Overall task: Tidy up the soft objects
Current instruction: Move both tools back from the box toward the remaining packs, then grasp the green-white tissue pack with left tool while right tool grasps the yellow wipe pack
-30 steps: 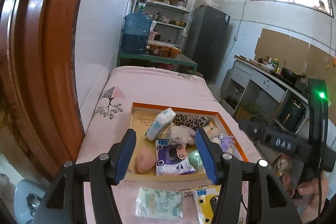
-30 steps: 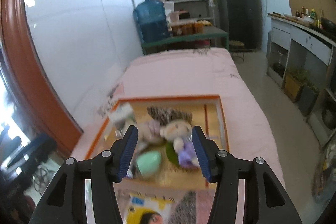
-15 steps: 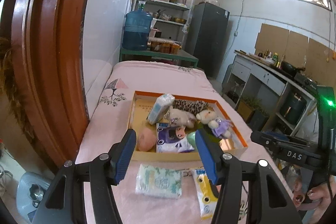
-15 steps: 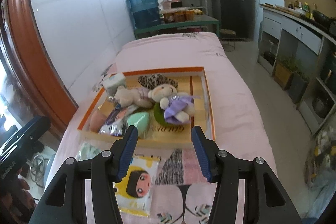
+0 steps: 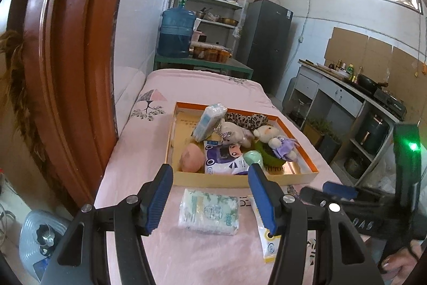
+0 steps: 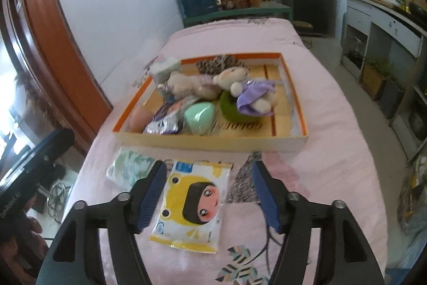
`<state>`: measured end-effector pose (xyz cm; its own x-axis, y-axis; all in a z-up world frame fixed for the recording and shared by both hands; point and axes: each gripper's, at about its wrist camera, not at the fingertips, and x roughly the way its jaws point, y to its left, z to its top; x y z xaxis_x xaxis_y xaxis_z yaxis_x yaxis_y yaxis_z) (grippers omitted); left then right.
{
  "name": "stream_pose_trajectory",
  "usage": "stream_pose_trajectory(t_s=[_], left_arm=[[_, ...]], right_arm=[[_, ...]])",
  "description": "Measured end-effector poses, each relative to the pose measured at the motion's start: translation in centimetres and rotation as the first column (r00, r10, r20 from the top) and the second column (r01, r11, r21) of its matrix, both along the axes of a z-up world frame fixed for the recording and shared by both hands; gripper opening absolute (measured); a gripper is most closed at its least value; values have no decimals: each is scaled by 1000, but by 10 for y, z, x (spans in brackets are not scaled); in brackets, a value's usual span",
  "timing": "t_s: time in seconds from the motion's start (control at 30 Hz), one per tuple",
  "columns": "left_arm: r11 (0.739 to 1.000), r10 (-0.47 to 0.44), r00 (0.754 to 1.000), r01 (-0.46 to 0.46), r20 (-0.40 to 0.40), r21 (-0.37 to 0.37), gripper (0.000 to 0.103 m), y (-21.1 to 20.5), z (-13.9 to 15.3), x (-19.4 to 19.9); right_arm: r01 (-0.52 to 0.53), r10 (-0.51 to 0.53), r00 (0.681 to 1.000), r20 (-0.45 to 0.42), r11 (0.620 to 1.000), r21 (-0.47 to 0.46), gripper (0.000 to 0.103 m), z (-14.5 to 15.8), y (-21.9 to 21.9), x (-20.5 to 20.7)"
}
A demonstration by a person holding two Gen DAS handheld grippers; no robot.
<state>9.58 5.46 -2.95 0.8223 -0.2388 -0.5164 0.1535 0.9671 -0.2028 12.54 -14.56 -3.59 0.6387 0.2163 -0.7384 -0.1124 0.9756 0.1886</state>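
Note:
An orange-rimmed box [image 5: 307, 155] [image 6: 293, 87] on the pink bed holds soft toys, a peach sponge [image 5: 190, 158], a mint sponge [image 6: 198, 116], a purple pack [image 5: 222, 160] and a plush bear in purple [image 6: 248, 91]. In front of the box lie a green tissue pack [image 5: 209, 211] [image 6: 128, 168] and a yellow wipes pack [image 6: 193, 205] [image 5: 265, 242]. My left gripper [image 5: 210, 199] is open and empty above the green pack. My right gripper [image 6: 208, 192] is open and empty above the yellow pack.
A pink quilt [image 6: 320, 151] covers the bed. A wooden door frame [image 5: 66, 71] and white wall are on the left. A water jug [image 5: 176, 32], shelves and a fridge [image 5: 267, 44] stand behind. A counter [image 5: 347, 98] runs along the right.
Both grippers have pulled back from the box toward the near end of the bed; the two packs in front of the box now sit between their fingers. Both stay open.

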Motion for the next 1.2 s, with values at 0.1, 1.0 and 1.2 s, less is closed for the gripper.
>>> stream_pose_trajectory(t_s=[0.1, 1.0, 1.2], left_arm=[[1000, 10, 1000, -10, 3, -5, 58, 3, -3, -4], [980, -101, 988, 119, -119, 161, 69, -22, -59, 30], [959, -139, 977, 174, -164, 223, 70, -37, -72, 41]], right_arm=[[-16, 16, 1000, -24, 1000, -7, 72, -13, 11, -2], [-44, 29, 994, -106, 988, -147, 78, -78, 44, 12], [-52, 37, 994, -104, 989, -142, 79, -79, 41, 17]])
